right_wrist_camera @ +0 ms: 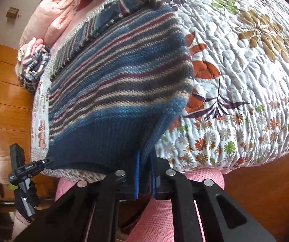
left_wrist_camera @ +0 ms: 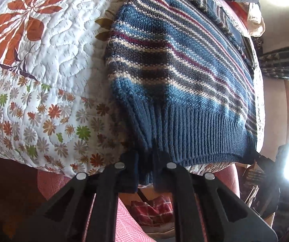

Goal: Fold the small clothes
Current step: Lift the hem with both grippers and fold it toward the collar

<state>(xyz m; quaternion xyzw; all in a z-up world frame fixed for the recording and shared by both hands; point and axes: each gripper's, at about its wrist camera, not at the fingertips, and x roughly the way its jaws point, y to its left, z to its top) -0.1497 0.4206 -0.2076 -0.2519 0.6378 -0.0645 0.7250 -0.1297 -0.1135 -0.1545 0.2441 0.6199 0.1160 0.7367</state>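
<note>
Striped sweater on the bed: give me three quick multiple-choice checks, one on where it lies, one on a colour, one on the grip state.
1. Where does the sweater lie?
A. On the flowered quilt
B. On the wooden floor
C. On a hanger

2. What colour is the sweater's ribbed hem?
A. Orange
B. Dark blue
C. White

3. How do the two grippers stand?
A. Both open, clear of the cloth
B. Only the left grips the hem
C. Each is shut on the hem

Answers: 1 A, the quilt shows beside and under the sweater in both views. 2 B, the ribbed band along the near edge is dark blue. 3 C, the left gripper pinches bunched hem between its fingers, and the right gripper does the same at the other corner.
</note>
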